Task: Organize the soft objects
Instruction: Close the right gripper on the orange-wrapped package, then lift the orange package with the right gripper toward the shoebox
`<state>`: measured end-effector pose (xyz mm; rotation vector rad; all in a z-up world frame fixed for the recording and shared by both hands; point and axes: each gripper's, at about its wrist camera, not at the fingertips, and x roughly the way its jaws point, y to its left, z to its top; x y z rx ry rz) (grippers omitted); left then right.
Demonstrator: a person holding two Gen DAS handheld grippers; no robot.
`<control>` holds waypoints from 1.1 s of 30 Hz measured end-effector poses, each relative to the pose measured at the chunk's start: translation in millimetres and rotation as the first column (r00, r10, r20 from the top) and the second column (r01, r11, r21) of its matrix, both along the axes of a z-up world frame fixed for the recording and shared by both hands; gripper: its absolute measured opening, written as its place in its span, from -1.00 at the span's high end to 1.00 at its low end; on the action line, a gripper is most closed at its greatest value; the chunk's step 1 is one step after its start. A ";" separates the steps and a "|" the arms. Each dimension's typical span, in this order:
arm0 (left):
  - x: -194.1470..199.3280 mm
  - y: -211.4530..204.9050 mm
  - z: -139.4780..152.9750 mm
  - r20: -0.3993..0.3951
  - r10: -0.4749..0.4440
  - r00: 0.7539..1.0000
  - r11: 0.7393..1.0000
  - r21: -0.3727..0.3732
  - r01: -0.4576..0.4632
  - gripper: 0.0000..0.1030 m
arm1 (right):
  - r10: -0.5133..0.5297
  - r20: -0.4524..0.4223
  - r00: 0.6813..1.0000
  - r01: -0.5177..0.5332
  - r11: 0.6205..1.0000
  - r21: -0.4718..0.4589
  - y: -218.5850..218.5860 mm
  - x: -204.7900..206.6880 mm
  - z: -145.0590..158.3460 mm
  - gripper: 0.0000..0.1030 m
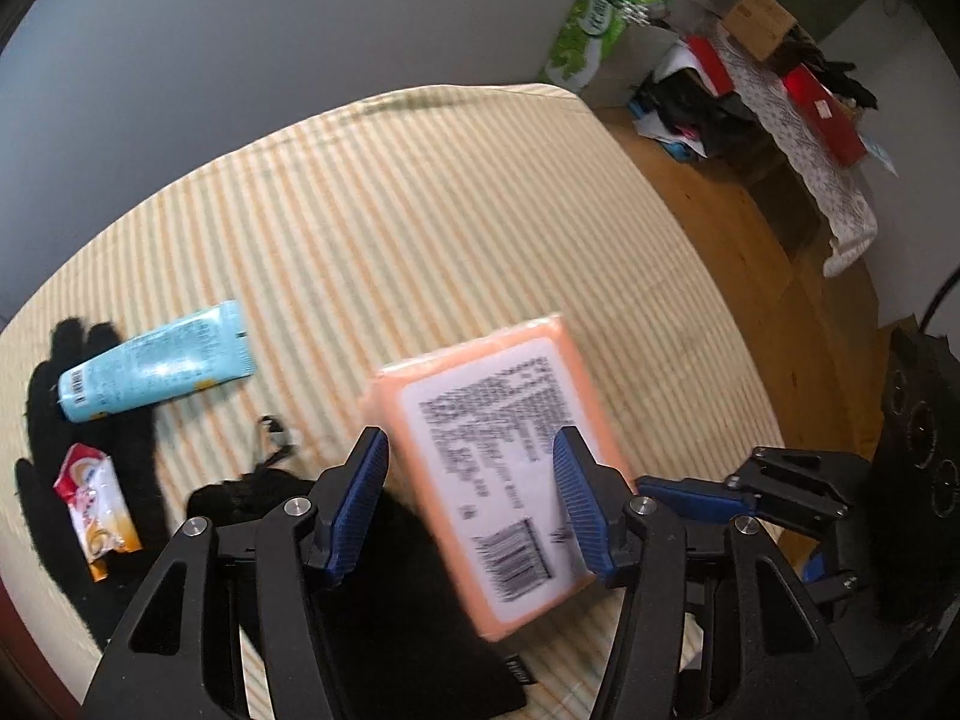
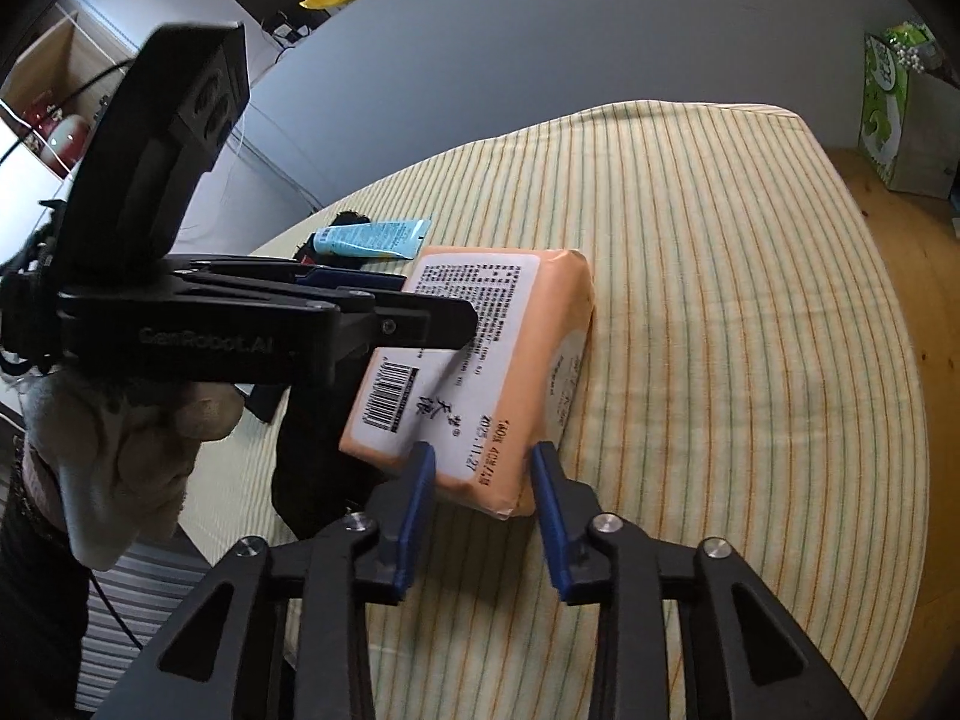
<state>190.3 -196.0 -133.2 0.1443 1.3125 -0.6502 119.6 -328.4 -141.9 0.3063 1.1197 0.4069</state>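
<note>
Left wrist view: the orange tissue pack (image 1: 498, 462) lies between the left tongs (image 1: 471, 504), which stand half open around its sides. Right wrist view: the right tongs (image 2: 480, 510) straddle the pack's (image 2: 480, 360) near corner on the striped bed (image 2: 750, 330), narrowed, grip uncertain.

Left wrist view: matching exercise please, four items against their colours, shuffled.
Items:
1. wrapped pack
2. tube
3. sachet
4. printed bag by the wall

Colours:
A. green and white
B. light blue
C. orange with a white label
D. red, white and orange

Pairs: 1-C, 2-B, 3-D, 4-A
</note>
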 end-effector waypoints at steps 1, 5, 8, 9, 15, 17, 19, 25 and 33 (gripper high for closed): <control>-0.9 -3.2 -0.5 0.001 -0.009 1.000 1.000 0.003 0.009 -0.08 | -0.001 -0.002 1.000 0.001 1.000 0.002 -2.7 -1.1 -0.1 0.46; -4.4 -20.3 -6.5 -0.014 -0.034 0.999 0.999 -0.008 0.034 -0.08 | -0.022 -0.002 1.000 0.022 1.000 -0.003 -15.9 -4.0 -0.4 0.47; -3.0 -26.3 -7.3 -0.038 -0.026 0.999 0.999 -0.049 0.025 -0.08 | -0.027 0.002 1.000 0.027 0.999 -0.018 -23.6 -9.1 0.9 0.48; -3.0 -27.5 -7.5 -0.047 -0.024 0.999 0.998 -0.063 0.021 -0.08 | -0.026 0.004 1.000 0.027 0.999 -0.023 -26.3 -11.7 1.3 0.48; -10.4 -1.8 -5.5 -0.053 0.037 0.998 0.989 -0.139 -0.044 -0.08 | -0.069 0.022 0.997 0.069 0.998 0.013 -49.3 -28.4 6.0 0.46; -17.2 13.8 -5.9 -0.044 0.058 0.997 0.986 -0.152 -0.064 -0.08 | -0.088 0.027 0.996 0.087 0.995 0.041 -57.0 -30.1 7.0 0.39; -26.4 18.3 -6.2 -0.016 0.047 0.999 0.988 -0.150 -0.049 -0.08 | -0.111 0.023 0.994 0.110 0.993 0.051 -60.0 -27.2 6.7 0.20; -43.3 11.1 -10.6 0.035 0.017 0.999 0.990 -0.143 -0.012 -0.13 | -0.131 -0.026 0.991 0.133 0.984 0.119 -53.8 -3.7 -3.0 0.12; -59.6 -7.1 -13.6 0.096 -0.035 0.995 0.990 -0.134 0.048 -0.13 | -0.128 -0.085 0.988 0.140 0.979 0.150 -48.8 10.3 -14.3 0.12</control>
